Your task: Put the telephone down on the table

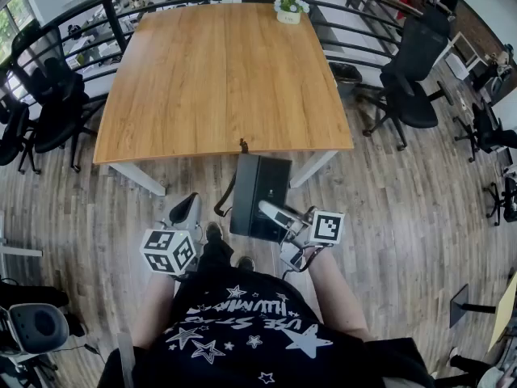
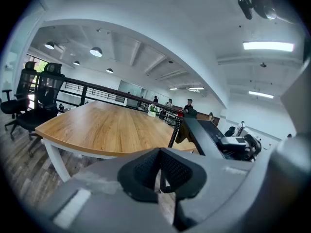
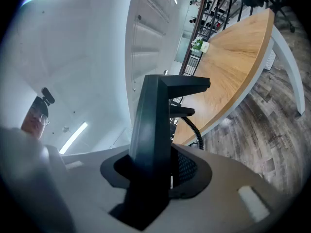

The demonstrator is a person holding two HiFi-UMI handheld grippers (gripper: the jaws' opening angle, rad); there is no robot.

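A black telephone (image 1: 260,194) hangs in the air just short of the wooden table's (image 1: 218,79) near edge, its coiled cord (image 1: 224,200) dangling on the left. My right gripper (image 1: 273,214) is shut on the telephone's body (image 3: 155,125), which stands upright between the jaws; the right gripper (image 3: 161,174) points level towards the table (image 3: 238,57). My left gripper (image 1: 187,210) is lower left of the phone, shut with nothing in it (image 2: 159,171). From that side I see the telephone (image 2: 204,135) and its cord (image 2: 176,130) to the right, in front of the table (image 2: 107,127).
A small white pot of flowers (image 1: 289,6) stands at the table's far edge. Black office chairs stand at the left (image 1: 48,103) and at the right (image 1: 412,79) of the table. A railing (image 1: 121,18) runs behind it. The floor is wood planks.
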